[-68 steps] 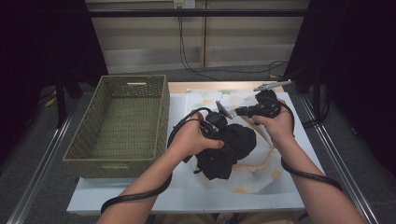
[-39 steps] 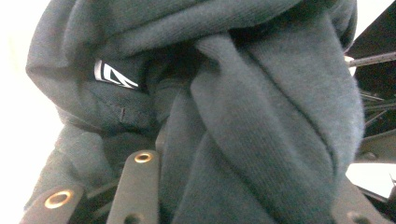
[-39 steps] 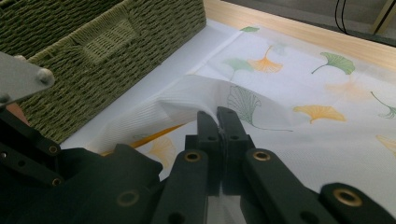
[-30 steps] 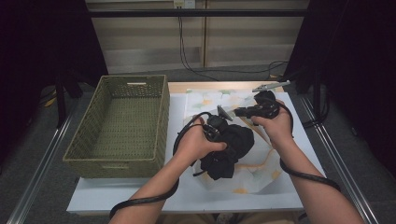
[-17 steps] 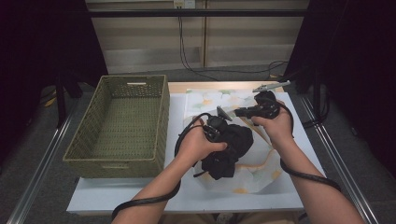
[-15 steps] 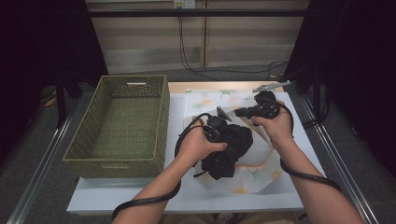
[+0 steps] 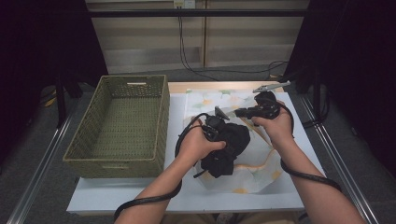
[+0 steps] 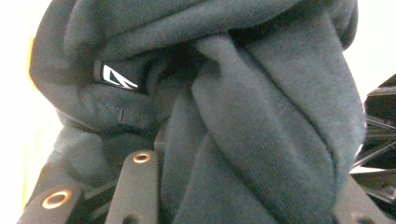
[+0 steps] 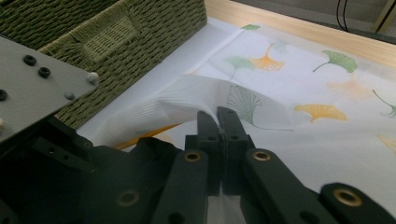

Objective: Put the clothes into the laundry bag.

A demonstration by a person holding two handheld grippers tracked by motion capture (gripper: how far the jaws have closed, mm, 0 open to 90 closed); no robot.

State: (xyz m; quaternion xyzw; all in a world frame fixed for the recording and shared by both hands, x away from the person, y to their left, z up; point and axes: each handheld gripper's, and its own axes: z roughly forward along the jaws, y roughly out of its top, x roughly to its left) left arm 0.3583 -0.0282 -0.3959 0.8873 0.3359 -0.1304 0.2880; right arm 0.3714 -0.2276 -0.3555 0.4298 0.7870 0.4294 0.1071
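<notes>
A dark bunched garment [image 7: 229, 148] lies on a white cloth with a ginkgo-leaf print [image 7: 210, 100] in the middle of the table. My left gripper [image 7: 222, 132] is shut on the garment. In the left gripper view a thick twisted fold of the dark fabric [image 8: 243, 116] sits between the two jaws, and a small white logo tag [image 8: 116, 77] shows on it. My right gripper [image 7: 239, 112] points left just beyond the garment, jaws together. In the right gripper view its tips [image 9: 218, 116] pinch a raised fold of the white cloth [image 9: 187, 100].
An empty green woven basket [image 7: 161, 116] stands at the left of the table, and its wall is close by in the right gripper view [image 9: 116, 37]. The wooden table edge [image 9: 299, 28] runs behind the cloth. Cables trail from both grippers toward the front edge.
Since the earliest frame my left hand has edged slightly right with the garment and its cable has shifted. The right gripper has kept still.
</notes>
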